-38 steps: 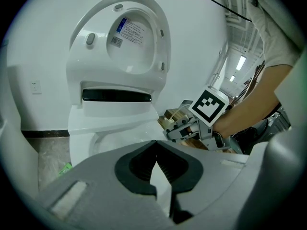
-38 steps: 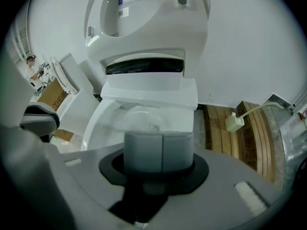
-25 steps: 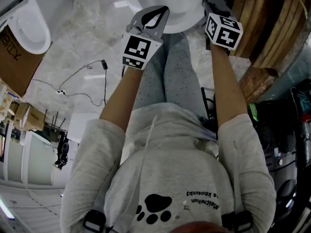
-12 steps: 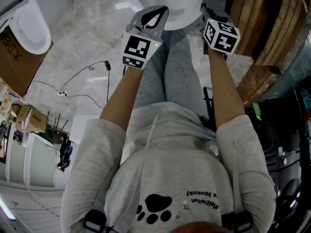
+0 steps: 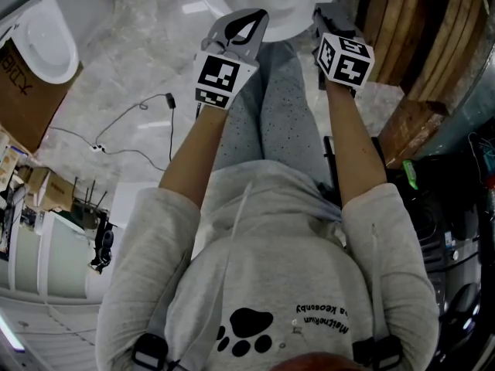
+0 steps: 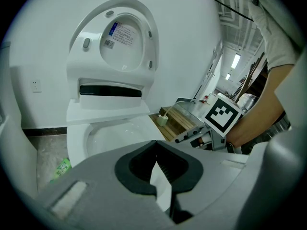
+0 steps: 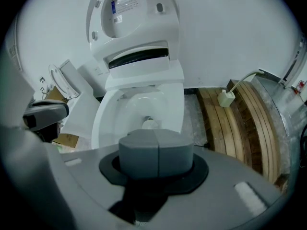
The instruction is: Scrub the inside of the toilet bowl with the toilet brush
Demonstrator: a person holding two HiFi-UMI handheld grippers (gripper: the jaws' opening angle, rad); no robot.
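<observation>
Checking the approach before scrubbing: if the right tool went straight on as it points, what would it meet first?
Probably the toilet bowl, its inner wall: the right tool, jaws together and holding nothing, aims into it, with nothing showing between. Depth is hard to judge.

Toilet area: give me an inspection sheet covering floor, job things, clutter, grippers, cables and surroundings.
Surface: grey marbled floor.
Job's things: toilet bowl open, lid raised. Toilet brush: nothing seen.
Clutter: green packet on the floor beside the toilet; cardboard box further off.
Grippers: left gripper jaws together, empty. Right gripper jaws together, empty. Both are held in front of the bowl.
Cables: thin cable lying across the floor; white plug block with its cord on the planks.
Surroundings: wooden planks beside the toilet; white wall behind it.
</observation>
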